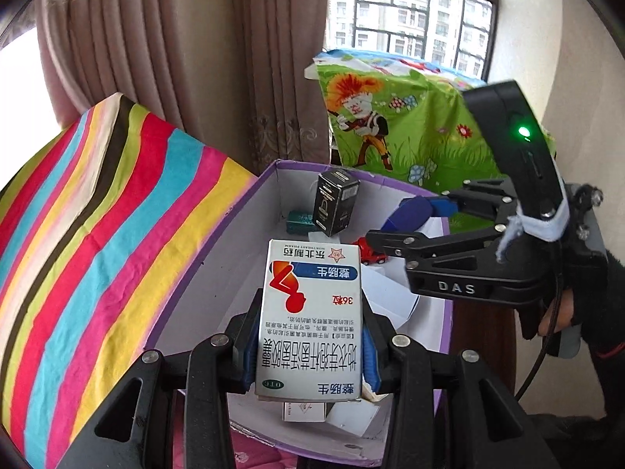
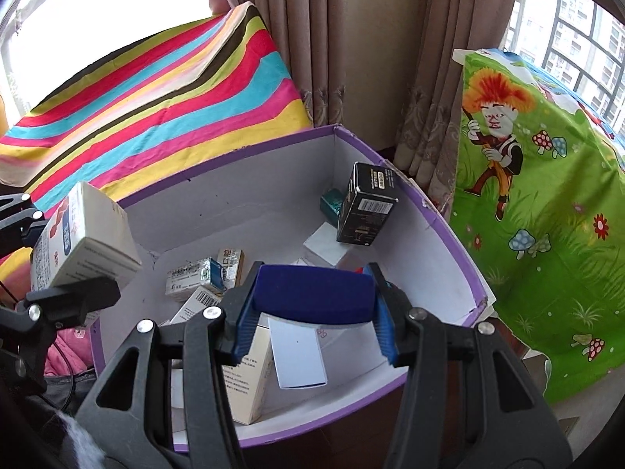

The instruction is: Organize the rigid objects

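Hovering over the purple-rimmed box (image 2: 449, 211), the left gripper (image 1: 308, 344) is clamped on a white medicine carton (image 1: 310, 312); the right gripper (image 2: 314, 312) is clamped on a dark blue case (image 2: 312, 293). Only the right wrist view shows the silver-blue packet (image 2: 199, 273) on the box's near-left floor.

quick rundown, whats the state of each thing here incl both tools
left tool: shut on the white medicine box, held over the purple box
right tool: shut on a dark blue case, over the purple box
purple box: open, no lid, partly filled
black carton: inside, tilted, leaning at the far corner
small cartons: lying loose on the bottom
red toy car: inside, partly hidden
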Demonstrator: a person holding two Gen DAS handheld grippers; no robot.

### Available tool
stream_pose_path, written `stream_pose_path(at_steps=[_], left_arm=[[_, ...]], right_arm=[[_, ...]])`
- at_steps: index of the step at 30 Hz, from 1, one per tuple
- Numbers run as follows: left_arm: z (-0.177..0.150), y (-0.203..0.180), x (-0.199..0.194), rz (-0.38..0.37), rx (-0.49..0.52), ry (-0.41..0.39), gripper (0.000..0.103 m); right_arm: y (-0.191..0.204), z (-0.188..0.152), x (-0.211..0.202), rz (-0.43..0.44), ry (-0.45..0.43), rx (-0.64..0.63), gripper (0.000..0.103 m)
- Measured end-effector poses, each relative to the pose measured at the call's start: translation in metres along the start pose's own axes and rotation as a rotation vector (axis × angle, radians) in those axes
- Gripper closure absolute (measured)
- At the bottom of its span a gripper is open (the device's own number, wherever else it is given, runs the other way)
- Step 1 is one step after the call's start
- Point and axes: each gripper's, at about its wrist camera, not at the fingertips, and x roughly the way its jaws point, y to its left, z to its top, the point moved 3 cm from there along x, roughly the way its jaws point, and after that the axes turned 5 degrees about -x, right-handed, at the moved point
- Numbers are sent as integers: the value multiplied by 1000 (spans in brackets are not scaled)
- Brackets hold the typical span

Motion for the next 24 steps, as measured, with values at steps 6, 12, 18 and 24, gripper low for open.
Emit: stream_pose_path(at_steps=[6, 12, 18, 24], left_arm=[[1, 14, 0, -24, -97, -15, 61], [1, 20, 2, -18, -137, -20, 60], [8, 37, -21, 81, -197, -149, 15], [20, 34, -52, 220, -151, -272, 4]], right_arm=[[-3, 1, -5, 6, -26, -3, 49], [1, 5, -4, 41, -41, 5, 49], [12, 18, -27, 76, -189, 21, 22], [16, 31, -42, 58, -244, 8, 17]])
